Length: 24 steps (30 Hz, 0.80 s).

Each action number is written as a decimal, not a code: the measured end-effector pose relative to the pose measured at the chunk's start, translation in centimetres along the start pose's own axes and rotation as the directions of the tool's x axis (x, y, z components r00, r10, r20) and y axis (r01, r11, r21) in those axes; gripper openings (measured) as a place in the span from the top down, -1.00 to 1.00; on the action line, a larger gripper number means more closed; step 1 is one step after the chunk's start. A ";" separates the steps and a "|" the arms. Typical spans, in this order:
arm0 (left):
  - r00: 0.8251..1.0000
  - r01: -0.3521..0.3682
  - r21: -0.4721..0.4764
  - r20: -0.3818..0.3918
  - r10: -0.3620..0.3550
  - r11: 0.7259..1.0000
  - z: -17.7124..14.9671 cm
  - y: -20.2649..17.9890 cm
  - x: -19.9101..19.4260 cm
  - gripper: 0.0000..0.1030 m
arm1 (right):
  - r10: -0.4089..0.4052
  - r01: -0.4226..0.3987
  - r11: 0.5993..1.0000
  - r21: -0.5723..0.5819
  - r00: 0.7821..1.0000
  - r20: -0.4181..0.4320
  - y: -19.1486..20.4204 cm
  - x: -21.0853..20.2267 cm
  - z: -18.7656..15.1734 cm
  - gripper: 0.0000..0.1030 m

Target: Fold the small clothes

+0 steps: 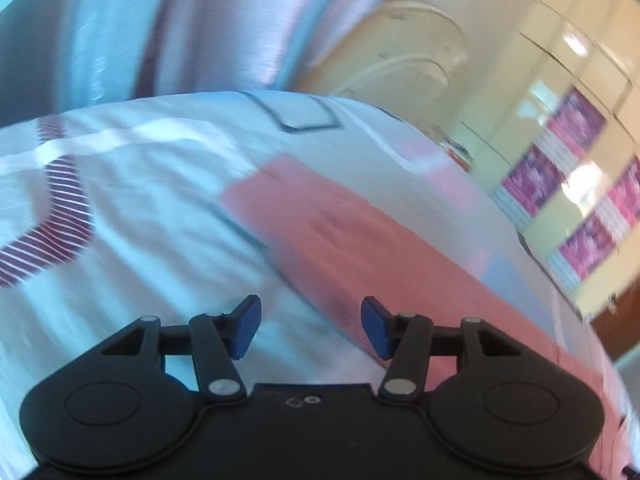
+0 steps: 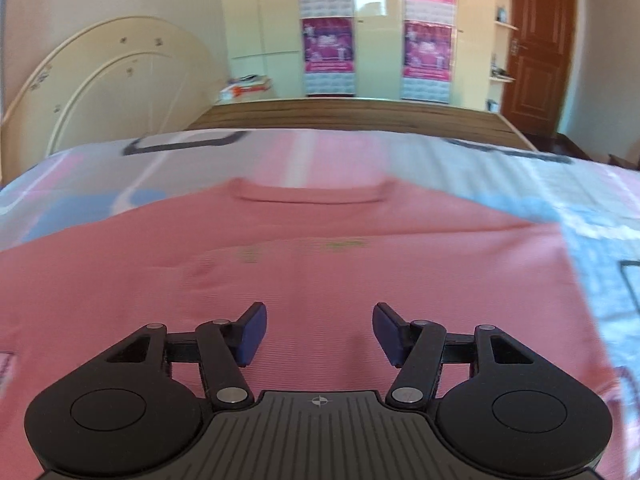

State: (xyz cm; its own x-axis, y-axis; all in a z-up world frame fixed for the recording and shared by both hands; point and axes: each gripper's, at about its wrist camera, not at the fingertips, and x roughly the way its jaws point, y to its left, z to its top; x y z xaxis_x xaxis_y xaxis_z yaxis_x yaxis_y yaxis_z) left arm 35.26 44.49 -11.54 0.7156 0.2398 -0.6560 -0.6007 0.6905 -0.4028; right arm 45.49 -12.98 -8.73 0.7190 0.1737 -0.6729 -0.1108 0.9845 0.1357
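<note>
Lying flat mid-bed, the pink T-shirt (image 2: 320, 280) has its collar toward the wooden footboard (image 2: 352, 114); my right fingers (image 2: 318, 332) and left fingers (image 1: 310, 328) gape empty above the patterned bedsheet (image 1: 140, 208); cream wardrobes (image 2: 380, 20) behind.

Ahead of me a patterned bedsheet (image 2: 520, 184) is covering the bed, a wooden footboard (image 2: 352, 114) is running along its far edge, pink posters (image 2: 328, 40) are hanging beside a brown door (image 2: 536, 48).

Home bedroom, bed (image 2: 520, 184), headboard (image 2: 100, 92), wardrobe (image 2: 376, 20), wooden door (image 2: 536, 48)

Parted tongs (image 2: 319, 334) above pink shirt (image 2: 280, 280)
</note>
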 end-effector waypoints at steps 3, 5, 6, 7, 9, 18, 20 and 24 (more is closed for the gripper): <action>0.996 0.082 -0.104 -0.016 -0.084 0.991 1.2 2.9 1.3 -0.04 | 0.019 -0.019 1.000 -0.021 1.000 -0.004 3.2 0.5 0.3 -0.15; 0.989 0.140 -0.150 -0.018 -0.144 0.979 2.1 3.9 2.0 -0.04 | 0.027 -0.027 0.999 -0.030 1.000 -0.004 4.8 0.7 0.5 -0.15; 0.984 0.171 -0.179 -0.018 -0.177 0.969 2.2 4.5 2.3 -0.04 | 0.028 -0.028 0.999 -0.037 1.000 -0.006 5.4 0.8 0.6 -0.15; 0.979 0.197 -0.209 -0.016 -0.205 0.958 2.2 4.8 2.7 -0.04 | 0.026 -0.026 0.999 -0.048 1.000 -0.006 6.0 0.8 0.7 -0.15; 0.966 0.248 -0.258 -0.002 -0.257 0.934 2.7 5.5 3.6 -0.01 | 0.019 -0.018 0.998 -0.068 1.000 0.001 6.8 0.9 0.8 -0.15; 0.957 0.278 -0.412 0.036 -0.289 0.868 2.8 6.6 7.4 0.80 | -0.036 0.036 0.999 -0.016 0.999 -0.005 3.8 0.0 1.2 0.05; 0.944 0.325 -0.355 0.069 -0.322 0.876 3.0 4.6 6.1 0.80 | -0.051 0.051 0.999 -0.002 0.999 0.004 2.8 -0.5 1.2 0.06; 0.905 0.423 -0.213 0.044 -0.424 0.881 2.6 -1.9 4.5 0.80 | -0.065 0.064 0.997 0.035 0.998 0.011 0.5 -1.2 0.9 0.06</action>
State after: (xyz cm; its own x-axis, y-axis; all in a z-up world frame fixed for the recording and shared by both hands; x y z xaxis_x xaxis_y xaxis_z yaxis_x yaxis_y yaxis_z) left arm 40.55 46.01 -12.07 0.9176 -0.0456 -0.3949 -0.3026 0.5640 -0.7683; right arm 45.20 -12.71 -7.21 0.7321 0.1095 -0.6723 -0.0403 0.9922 0.1177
